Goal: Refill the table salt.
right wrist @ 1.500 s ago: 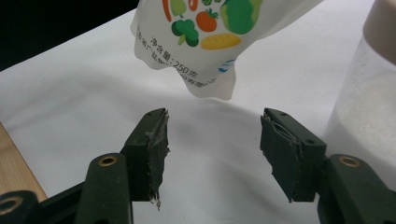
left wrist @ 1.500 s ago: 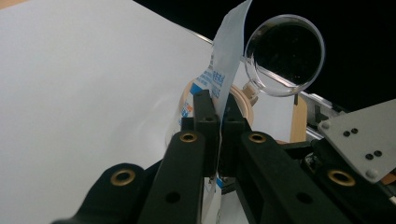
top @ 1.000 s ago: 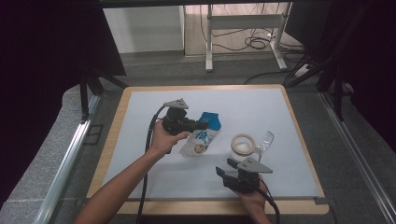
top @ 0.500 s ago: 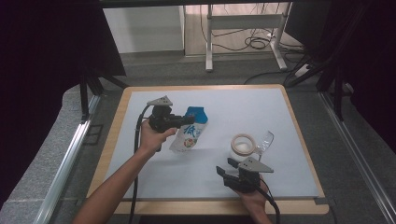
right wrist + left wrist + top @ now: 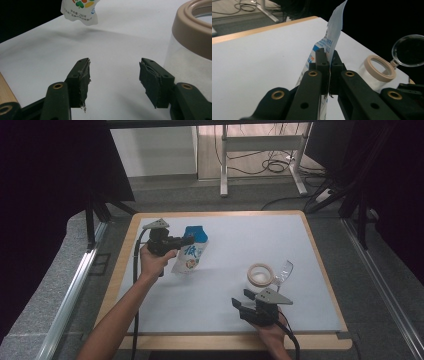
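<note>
The left gripper [image 5: 186, 240] has its jaws pressed together on the top edge of a blue and white pouch [image 5: 190, 254], pinching the thin seam between the pads. In the left gripper view, the left gripper [image 5: 329, 65] shows its two black jaws closed tight with the pouch [image 5: 332, 40] rising between and above them. The pouch hangs from this grip over the left half of the table [image 5: 225, 300], nearer the far edge than the near one, with its lower end close to the white surface.

The right gripper [image 5: 244, 301] has its jaws spread with nothing between them. In the right gripper view, the right gripper [image 5: 113, 75] shows bare white table in the gap, and the pads touch nothing. It sits low near the near edge, right of the middle.

There is one pouch. There is one clear jar with a beige rim [image 5: 260, 274], standing on the right half of the table, just beyond the right gripper. There is one clear round lid [image 5: 283, 270], just beside the jar on its right.

The left hand [image 5: 152, 261] grasps its gripper from below, with the forearm reaching up from the near left corner and the gripper pointing level toward the right. The right hand [image 5: 270, 330] comes in at the near edge, with its gripper pointing left and toward the far edge.
</note>
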Demonstrator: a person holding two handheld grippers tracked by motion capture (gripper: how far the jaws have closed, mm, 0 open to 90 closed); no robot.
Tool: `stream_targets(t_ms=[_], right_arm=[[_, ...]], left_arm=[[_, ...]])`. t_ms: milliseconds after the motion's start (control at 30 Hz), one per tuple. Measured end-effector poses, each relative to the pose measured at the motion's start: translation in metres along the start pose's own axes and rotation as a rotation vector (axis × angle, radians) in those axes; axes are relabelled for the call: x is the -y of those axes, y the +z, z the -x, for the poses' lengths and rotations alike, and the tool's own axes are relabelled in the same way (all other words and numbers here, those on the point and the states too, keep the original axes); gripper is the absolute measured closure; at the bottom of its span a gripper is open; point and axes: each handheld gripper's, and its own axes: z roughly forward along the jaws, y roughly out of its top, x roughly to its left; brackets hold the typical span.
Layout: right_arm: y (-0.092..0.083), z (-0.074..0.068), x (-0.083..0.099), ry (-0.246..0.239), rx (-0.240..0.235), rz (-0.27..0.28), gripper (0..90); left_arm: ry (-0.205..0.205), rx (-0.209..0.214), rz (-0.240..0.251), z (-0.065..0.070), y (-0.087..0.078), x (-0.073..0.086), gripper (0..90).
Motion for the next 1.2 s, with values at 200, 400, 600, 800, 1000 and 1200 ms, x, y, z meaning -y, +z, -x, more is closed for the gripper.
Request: stream_targets(t_ms=[200,400,600,800,1000,1200], right_arm=[[0.001,0.000,0.000,0.002,-0.001,-0.004,41.9],[0.002,-0.001,0.001,0.001,-0.004,-0.006,42.0],[0.003,-0.001,0.002,0.000,-0.006,-0.008,42.0],[0.003,-0.001,0.002,0.002,-0.006,-0.008,42.0],[0.003,-0.001,0.001,0.003,-0.004,-0.005,42.0],[0.003,-0.002,0.001,0.003,-0.005,-0.006,41.9]], left_arm=[[-0.011,-0.027,0.013,-0.010,-0.003,0.007,90.0],[-0.016,-0.063,0.017,-0.016,-0.012,0.018,90.0],[-0.020,-0.074,0.035,-0.021,-0.024,0.029,90.0],[-0.015,-0.081,0.039,-0.021,-0.039,0.042,89.7],[0.017,-0.107,0.034,-0.019,-0.050,0.051,89.2],[0.006,-0.099,0.049,-0.020,-0.059,0.062,88.9]])
